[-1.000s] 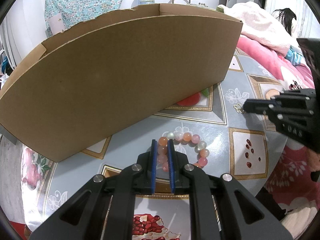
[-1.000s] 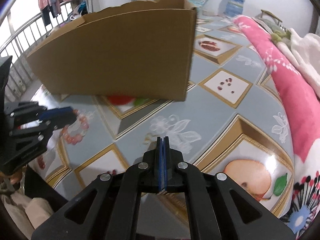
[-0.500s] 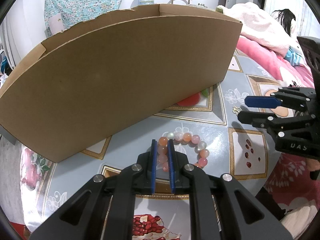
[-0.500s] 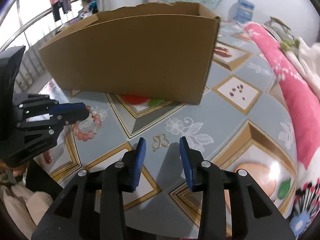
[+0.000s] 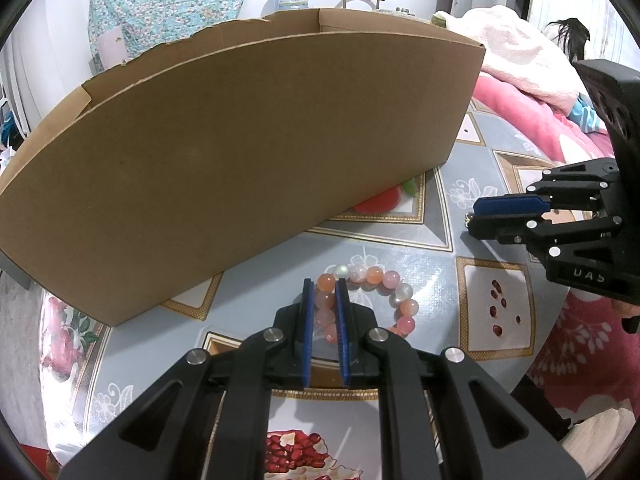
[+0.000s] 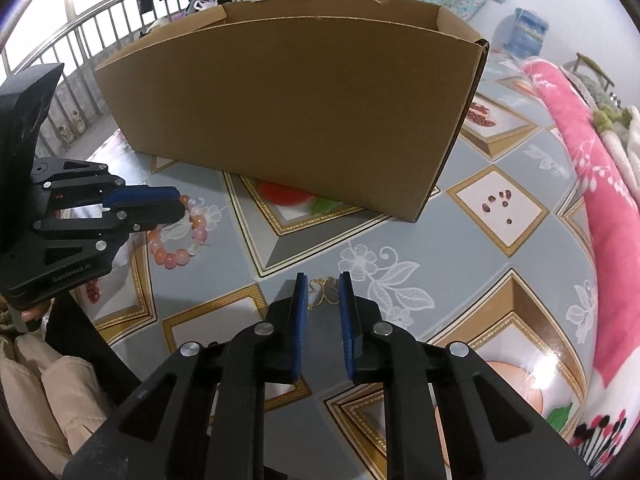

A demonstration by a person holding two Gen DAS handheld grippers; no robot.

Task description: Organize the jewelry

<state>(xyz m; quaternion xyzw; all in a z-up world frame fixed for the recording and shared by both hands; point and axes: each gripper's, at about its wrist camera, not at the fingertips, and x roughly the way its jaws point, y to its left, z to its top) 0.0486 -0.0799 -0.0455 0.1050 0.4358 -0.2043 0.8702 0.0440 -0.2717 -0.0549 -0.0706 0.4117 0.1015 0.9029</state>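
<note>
Now the right gripper [image 6: 323, 284], spread wide a moment ago, is closing around the gold butterfly charm [image 6: 325, 289] on the tablecloth [image 6: 460, 240]; the left gripper [image 5: 325, 292] stays clamped on the bead bracelet [image 5: 374, 276]

Box [image 5: 248, 152]: matt brown corrugated cardboard w/ a ragged torn top edge; table cover [image 6: 472, 264]: smooth, glossy printed plastic-looking sheet w/ glare spots. Bracelet [image 5: 384, 292]: polished, semi-translucent round beads, prob. stone or glass; small clasp-like piece [image 6: 324, 290] looks gold-tone metal, too tiny to be sure. Both grippers [image 5: 325, 316] [image 6: 323, 312]: matt black plastic, shiny metal pins, textured blue pads [image 6: 300, 320]; pink blanket [image 6: 592, 168] looks soft fleece.
</note>
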